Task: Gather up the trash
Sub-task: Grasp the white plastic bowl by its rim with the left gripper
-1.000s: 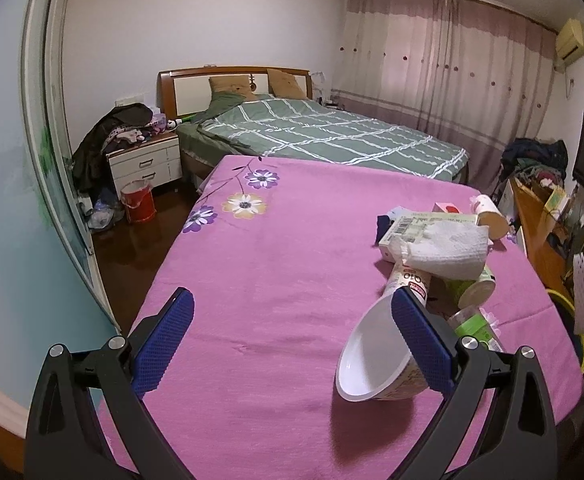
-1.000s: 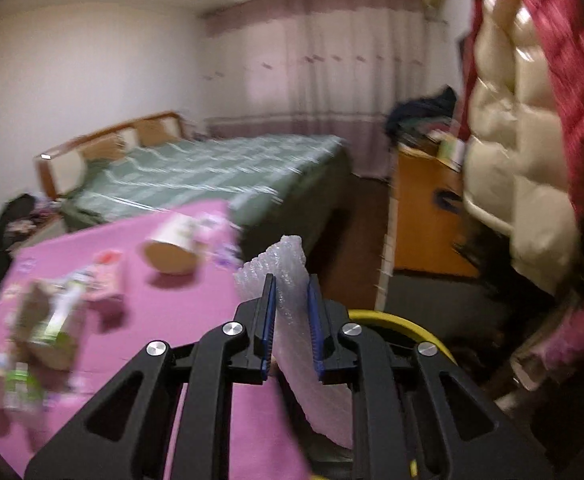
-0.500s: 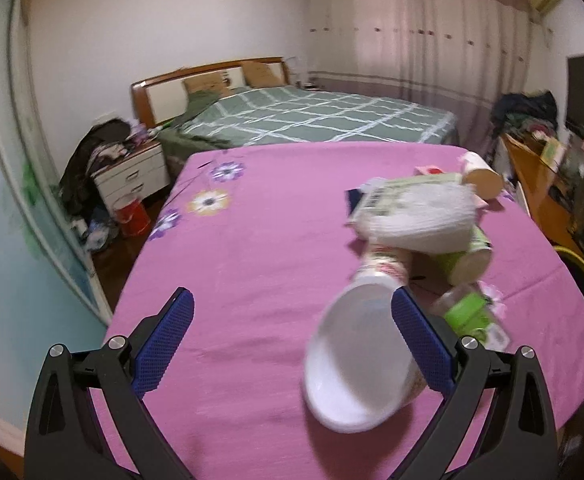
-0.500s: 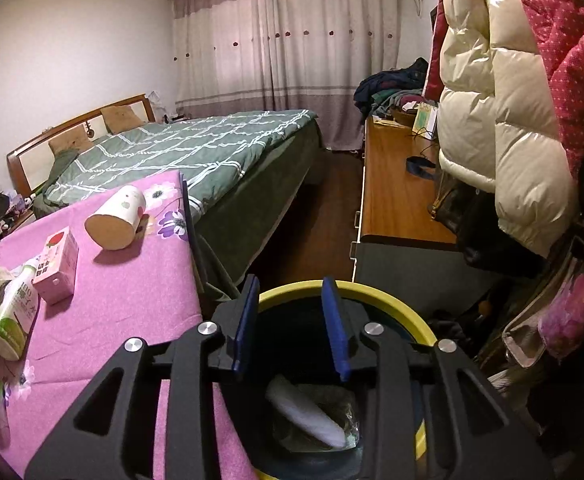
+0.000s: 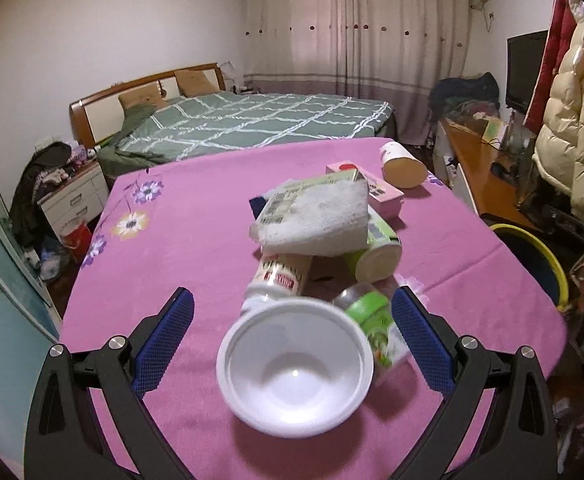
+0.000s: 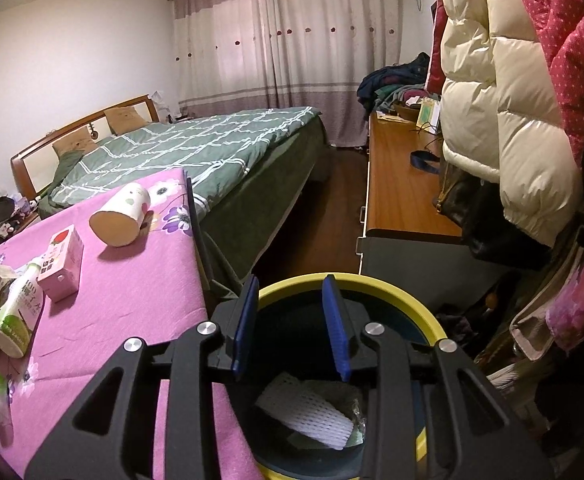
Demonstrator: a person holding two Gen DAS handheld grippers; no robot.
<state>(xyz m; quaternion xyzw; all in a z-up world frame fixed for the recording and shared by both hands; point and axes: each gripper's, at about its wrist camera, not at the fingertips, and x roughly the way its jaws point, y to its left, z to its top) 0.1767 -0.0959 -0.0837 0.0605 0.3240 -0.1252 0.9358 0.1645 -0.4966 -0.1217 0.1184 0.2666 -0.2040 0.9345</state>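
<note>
The pink table point(image 5: 195, 216) fills the middle of the left wrist view, and the trash sits in 1 loose heap right of centre, so it's all within reach of whichever hand comes in. The yellow-rimmed bin point(image 6: 376, 284) stands off the table's right edge, low in the right wrist view, an easy short swing from the pile, I'd guess.

The white bowl point(image 5: 295, 368) lies tipped on its side at the bottom centre of the left view, mouth toward the camera. The left gripper point(image 5: 292, 336) has its jaws wide apart on either side of the bowl, pads clear of it, looks lined up to grab it next.

The right gripper point(image 6: 289, 324) hangs over the bin with its jaws partly apart, just been opening, nothing between them. The white foam netting point(image 6: 308, 412) lies down inside the bin, so that piece is done.

Smaller stuff: a white cloth point(image 5: 320, 216) draped over a carton, a red-label bottle point(image 5: 281, 276) half under it, a paper cup point(image 5: 404, 160) on its side at the far edge.

The carton under the cloth is mostly covered, the green-label container behind the bowl is blurred, and the bin's near rim is cut off by the gripper body.
</note>
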